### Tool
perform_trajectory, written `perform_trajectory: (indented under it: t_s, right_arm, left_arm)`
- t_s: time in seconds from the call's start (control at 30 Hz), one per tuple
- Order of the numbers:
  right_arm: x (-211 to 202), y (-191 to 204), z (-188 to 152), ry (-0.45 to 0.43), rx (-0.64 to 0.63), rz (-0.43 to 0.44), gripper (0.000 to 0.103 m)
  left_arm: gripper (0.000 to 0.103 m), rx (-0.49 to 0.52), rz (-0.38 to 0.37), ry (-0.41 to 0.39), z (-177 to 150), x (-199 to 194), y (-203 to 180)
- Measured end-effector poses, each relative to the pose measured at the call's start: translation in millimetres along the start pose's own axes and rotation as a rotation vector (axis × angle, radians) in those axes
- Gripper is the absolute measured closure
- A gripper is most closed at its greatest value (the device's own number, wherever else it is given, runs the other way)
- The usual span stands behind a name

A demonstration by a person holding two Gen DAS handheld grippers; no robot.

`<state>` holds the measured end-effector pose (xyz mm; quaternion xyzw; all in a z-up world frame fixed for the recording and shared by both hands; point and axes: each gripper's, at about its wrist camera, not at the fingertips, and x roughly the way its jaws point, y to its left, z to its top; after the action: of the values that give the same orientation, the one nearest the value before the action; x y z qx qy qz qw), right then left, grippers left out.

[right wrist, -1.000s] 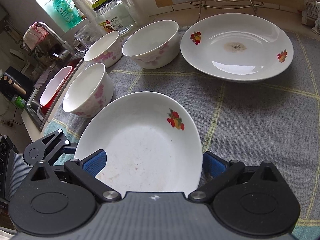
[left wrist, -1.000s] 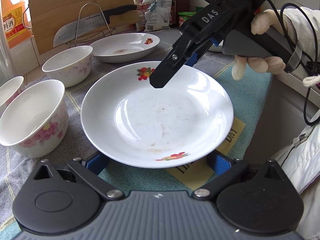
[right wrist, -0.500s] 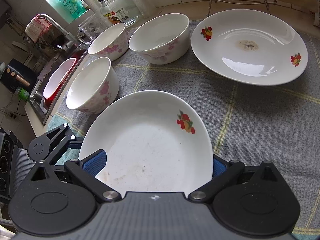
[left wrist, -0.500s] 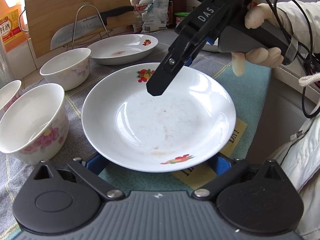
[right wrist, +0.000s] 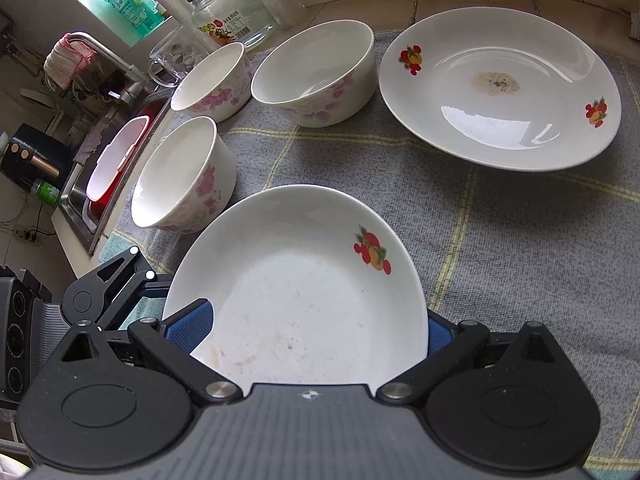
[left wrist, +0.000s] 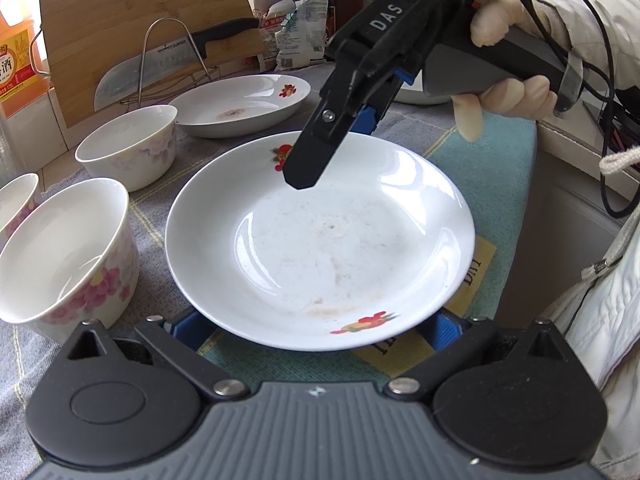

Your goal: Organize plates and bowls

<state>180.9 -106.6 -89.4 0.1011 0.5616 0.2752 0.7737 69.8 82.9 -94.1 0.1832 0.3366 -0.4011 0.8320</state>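
Both jaws wide around stained plate (left wrist: 320,248); 3 bowls nr.

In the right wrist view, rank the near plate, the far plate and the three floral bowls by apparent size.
1. Near plate and far plate: alike, nearness makes it unsure.
2. Three bowls: alike.

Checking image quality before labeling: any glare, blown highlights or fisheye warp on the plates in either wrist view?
Left wrist: curved glare streaks on the near plate, window blown out at top left, right gripper sharp. Right wrist: bright reflection patch on the far plate, overexposed window at top left, near plate stretched to an oval by the fisheye, corners vignetted black.
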Motion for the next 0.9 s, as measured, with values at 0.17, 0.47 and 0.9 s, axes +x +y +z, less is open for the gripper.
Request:
perform_trajectory:
  t_s: [0.17,0.47,0.9]
  right_arm:
    - [1.1,1.3,4.1,0.006,-0.007,-0.011,0.000]
    - [1.7,1.7,8.7,0.026,-0.018,-0.015,0.000]
    - [6.4,5.2,11.9,0.060,-0.034,-0.030,0.000]
  left_arm:
    - [0.000,0.007,-0.003,-0.011,-2.4,-3.1,-1.7]
    - [0.000,0.010,-0.007,-0.019,-3.1,-4.2,-1.6]
    - [0.000,0.013,-0.011,-0.010,-0.3,-3.3,-1.2]
